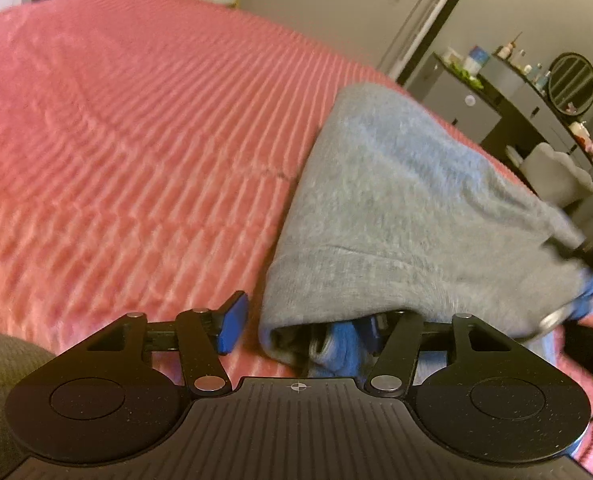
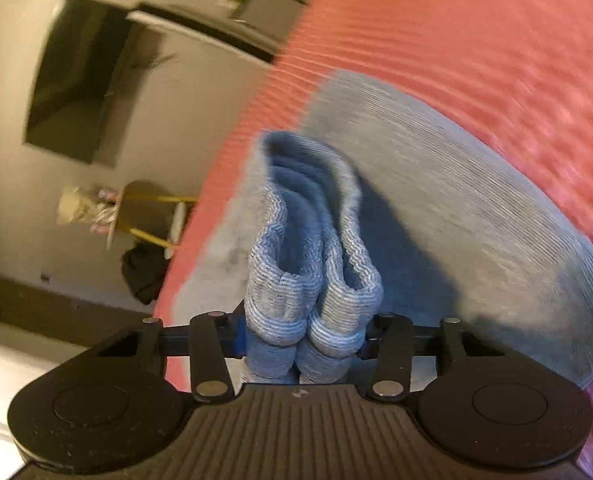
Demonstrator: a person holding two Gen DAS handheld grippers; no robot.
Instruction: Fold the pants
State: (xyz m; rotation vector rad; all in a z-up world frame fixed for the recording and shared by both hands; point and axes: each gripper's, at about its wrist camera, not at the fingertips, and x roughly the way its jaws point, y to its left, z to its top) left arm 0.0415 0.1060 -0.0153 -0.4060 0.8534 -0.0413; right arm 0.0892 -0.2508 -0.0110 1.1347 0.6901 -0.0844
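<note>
Grey pants (image 1: 408, 208) lie folded on a pink ribbed bedspread (image 1: 116, 140). In the left wrist view my left gripper (image 1: 300, 328) is open; its left blue pad (image 1: 232, 322) shows bare, and the near edge of the pants drapes over its right finger. In the right wrist view my right gripper (image 2: 302, 338) is shut on a bunched, ribbed end of the pants (image 2: 312, 304) and holds it up above the flat grey part (image 2: 456, 208). The right gripper also shows blurred at the right edge of the left wrist view (image 1: 576, 280).
The bedspread (image 2: 476, 40) covers the bed. A dark dresser (image 1: 516, 100) with bottles and a round mirror stands beyond the bed. A wall television (image 2: 76, 76), a small gold-legged table (image 2: 156, 220) and a dark bag on the floor (image 2: 144, 276) lie off the bed's side.
</note>
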